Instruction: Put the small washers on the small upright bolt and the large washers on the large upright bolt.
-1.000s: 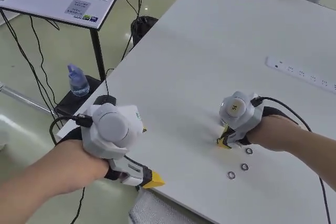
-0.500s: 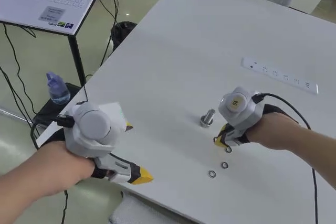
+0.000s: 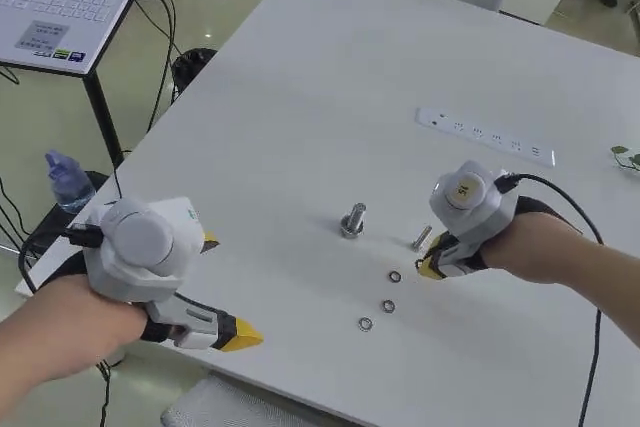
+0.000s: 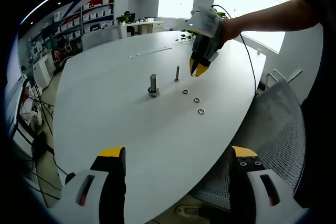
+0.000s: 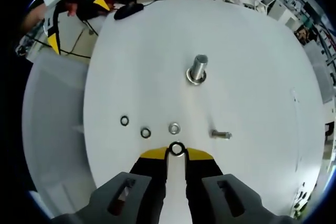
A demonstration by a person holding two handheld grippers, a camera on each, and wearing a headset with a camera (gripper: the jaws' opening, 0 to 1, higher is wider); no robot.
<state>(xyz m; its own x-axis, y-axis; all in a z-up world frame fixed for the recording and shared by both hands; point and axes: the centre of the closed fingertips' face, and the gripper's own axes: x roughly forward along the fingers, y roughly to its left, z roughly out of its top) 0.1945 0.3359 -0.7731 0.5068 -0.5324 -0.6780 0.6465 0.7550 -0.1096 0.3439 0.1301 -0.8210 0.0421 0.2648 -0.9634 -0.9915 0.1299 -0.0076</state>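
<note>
The right gripper, pinching a washer, should hold it level, hole centred over the small bolt at two o'clock, before releasing, while the left gripper hangs open and empty.

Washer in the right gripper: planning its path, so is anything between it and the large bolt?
Nothing upright. A loose washer lies flat just ahead of the held washer in the right gripper; the small bolt stands off to one side.

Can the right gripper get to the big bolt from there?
Probably yes. Between the right gripper, holding a washer, and the large bolt lie only bare table and a flat loose washer; the small bolt stands aside.
</note>
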